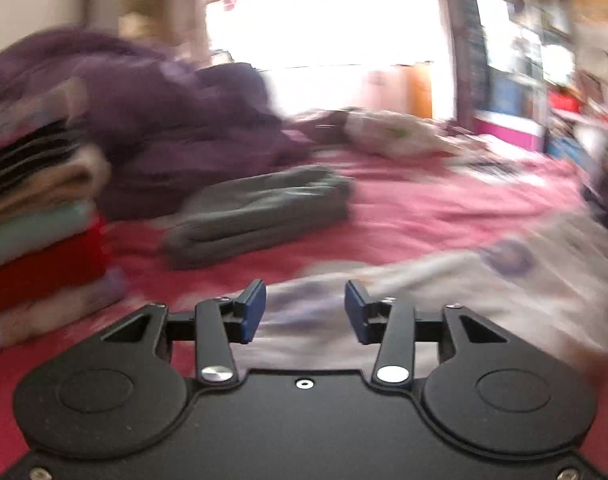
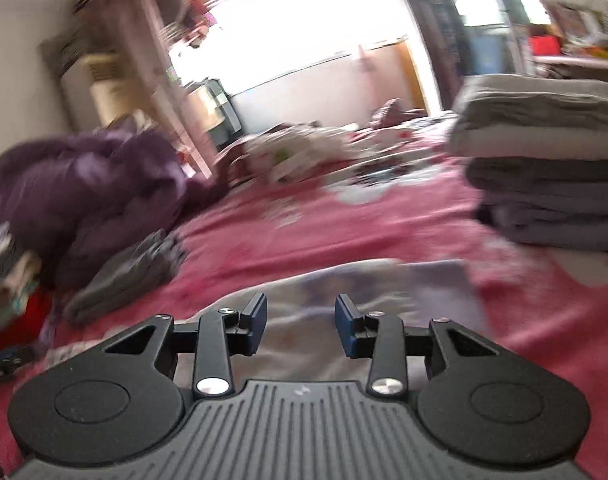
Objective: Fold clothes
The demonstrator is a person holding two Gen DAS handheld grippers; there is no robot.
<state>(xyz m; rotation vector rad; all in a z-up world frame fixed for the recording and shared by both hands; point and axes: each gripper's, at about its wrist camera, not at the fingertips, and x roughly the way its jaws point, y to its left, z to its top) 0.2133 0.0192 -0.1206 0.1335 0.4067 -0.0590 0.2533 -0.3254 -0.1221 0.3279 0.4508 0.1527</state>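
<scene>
A pale grey garment with faint purple print (image 1: 403,292) lies flat on the pink bedspread (image 1: 443,208), just ahead of both grippers; it also shows in the right wrist view (image 2: 367,292). My left gripper (image 1: 305,310) is open and empty, low over the garment's near edge. My right gripper (image 2: 301,324) is open and empty, low over the same garment. Both views are blurred by motion.
A stack of folded clothes (image 1: 36,216) stands at left. A folded grey piece (image 1: 260,212) lies beside a purple heap (image 1: 156,120). A tall stack of folded grey items (image 2: 543,168) stands at right. Loose light clothes (image 2: 300,148) lie further back.
</scene>
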